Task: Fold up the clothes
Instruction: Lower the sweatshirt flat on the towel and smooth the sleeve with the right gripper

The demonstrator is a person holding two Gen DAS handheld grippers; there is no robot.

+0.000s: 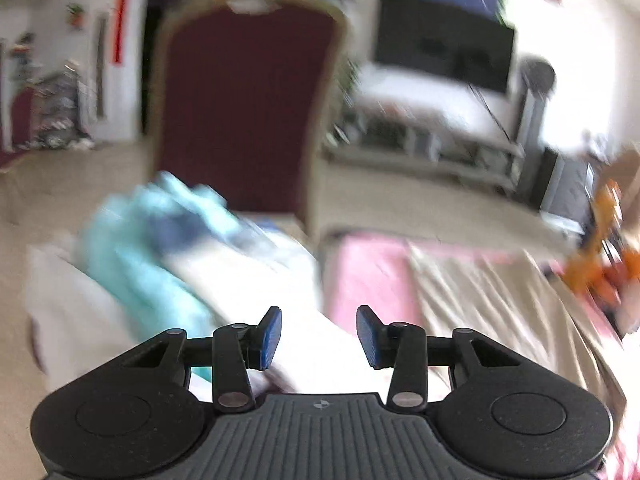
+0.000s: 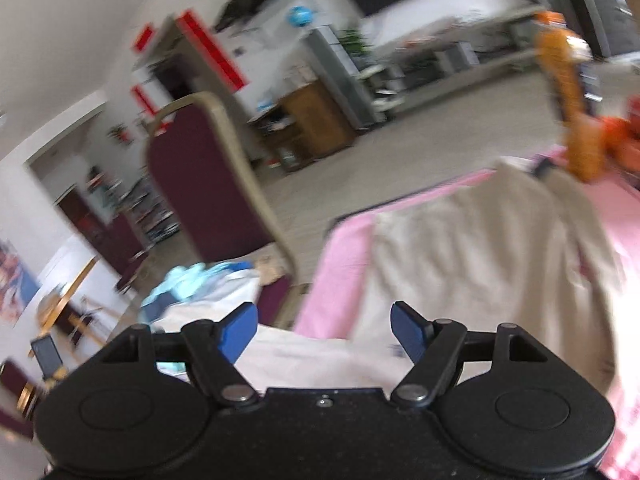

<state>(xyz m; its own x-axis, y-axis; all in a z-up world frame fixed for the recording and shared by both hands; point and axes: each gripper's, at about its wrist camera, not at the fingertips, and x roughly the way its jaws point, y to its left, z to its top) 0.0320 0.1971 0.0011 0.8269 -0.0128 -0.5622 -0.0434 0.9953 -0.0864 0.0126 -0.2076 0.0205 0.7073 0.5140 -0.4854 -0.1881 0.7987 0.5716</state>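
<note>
A beige garment [image 1: 492, 300] lies spread on a pink-covered table [image 1: 368, 276]; it also shows in the right wrist view [image 2: 480, 248] on the pink cover [image 2: 340, 264]. A pile of white and turquoise clothes [image 1: 160, 256] sits on a chair seat to the left, also seen in the right wrist view [image 2: 208, 292]. My left gripper [image 1: 319, 336] is open and empty, above the pile's white cloth. My right gripper [image 2: 324, 334] is open and empty, above white cloth near the table's left edge. Both views are motion-blurred.
A maroon chair back [image 1: 244, 100] with a gold frame stands behind the pile, also in the right wrist view [image 2: 208, 184]. An orange object [image 1: 600, 256] stands at the table's far right corner [image 2: 576, 120]. A TV [image 1: 444, 48] and shelving line the far wall.
</note>
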